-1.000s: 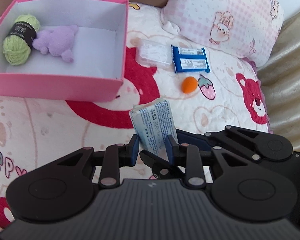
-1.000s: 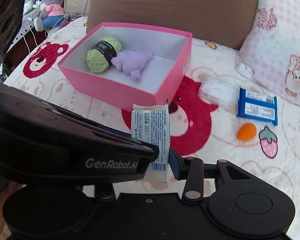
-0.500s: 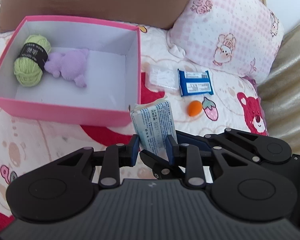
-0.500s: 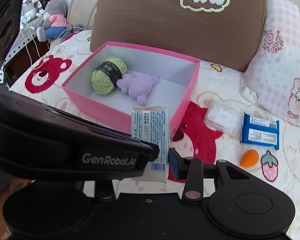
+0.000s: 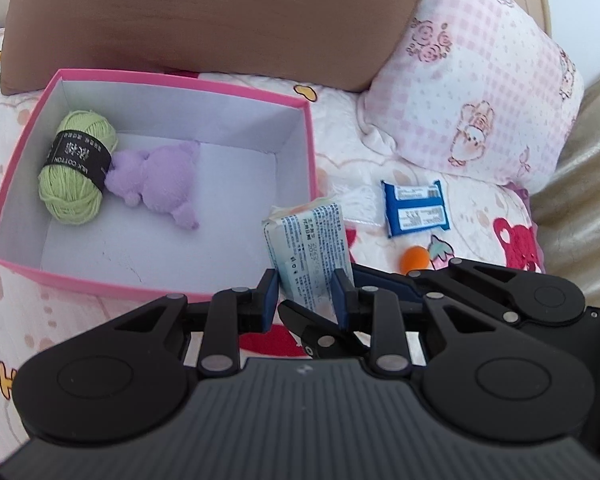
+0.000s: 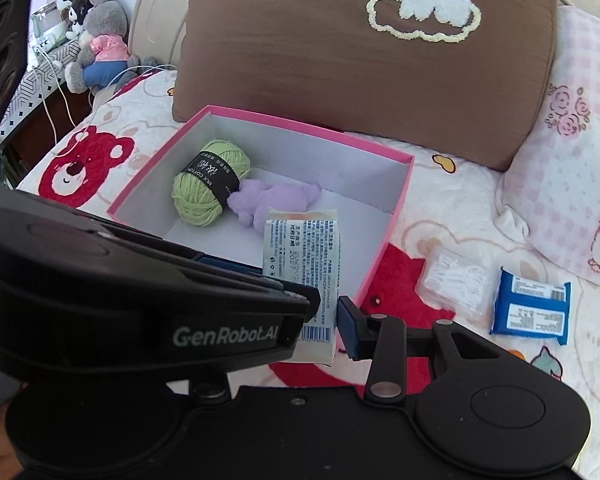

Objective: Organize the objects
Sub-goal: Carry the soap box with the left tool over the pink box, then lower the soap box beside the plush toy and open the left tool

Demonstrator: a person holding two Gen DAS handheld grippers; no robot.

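A wet-wipe pack in white and blue stands upright between the blue pads of my left gripper, which is shut on it. In the right wrist view the same pack sits against the one visible pad of my right gripper, also shut on it; the left gripper's body hides its other finger. The pack hangs over the near right corner of the pink box. Inside lie a green yarn ball and a purple plush.
On the bear-print quilt right of the box lie a blue packet, an orange ball and a clear bag of white bits. A brown cushion and a pink pillow stand behind. Stuffed toys sit far left.
Both grippers have carried the pack forward toward the pink box. It has gone from in front of the box to over its near right corner. The grip is unchanged.
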